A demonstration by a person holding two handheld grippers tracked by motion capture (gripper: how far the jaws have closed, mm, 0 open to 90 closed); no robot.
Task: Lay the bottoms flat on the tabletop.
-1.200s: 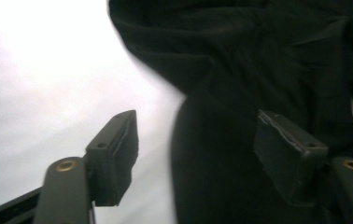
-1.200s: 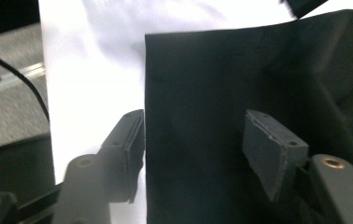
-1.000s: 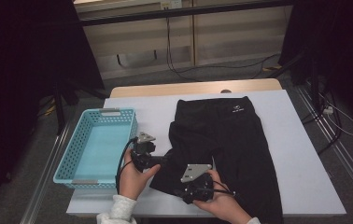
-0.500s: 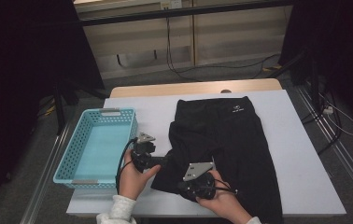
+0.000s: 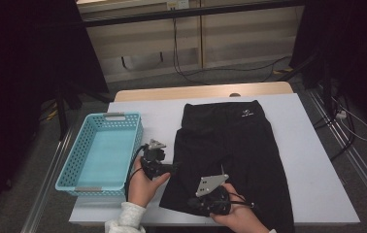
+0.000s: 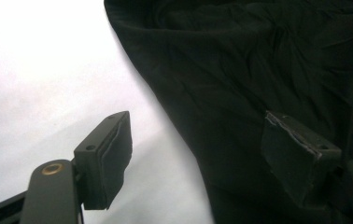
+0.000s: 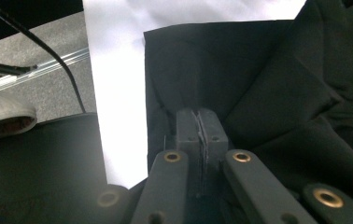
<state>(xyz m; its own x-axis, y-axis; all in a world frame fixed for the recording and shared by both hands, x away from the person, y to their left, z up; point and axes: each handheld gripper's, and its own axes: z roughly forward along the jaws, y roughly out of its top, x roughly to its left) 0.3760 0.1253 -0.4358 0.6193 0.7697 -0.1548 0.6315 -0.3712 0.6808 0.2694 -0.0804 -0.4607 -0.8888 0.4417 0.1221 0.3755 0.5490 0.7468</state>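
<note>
Black trousers (image 5: 235,155) are lying centre frame on the white table (image 5: 312,165) beside a blue basket (image 5: 101,153). Left gripper (image 6: 202,154) is gaping, straddling their edge at lower centre. Right gripper (image 7: 198,126) is pinching their fabric, bottom centre.

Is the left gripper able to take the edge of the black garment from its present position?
Probably yes. The left gripper is open, with the edge of the black garment lying between its jaws on the white table; nothing blocks it.

black shorts (image 5: 235,160) run past the high view's bottom edge.
</note>
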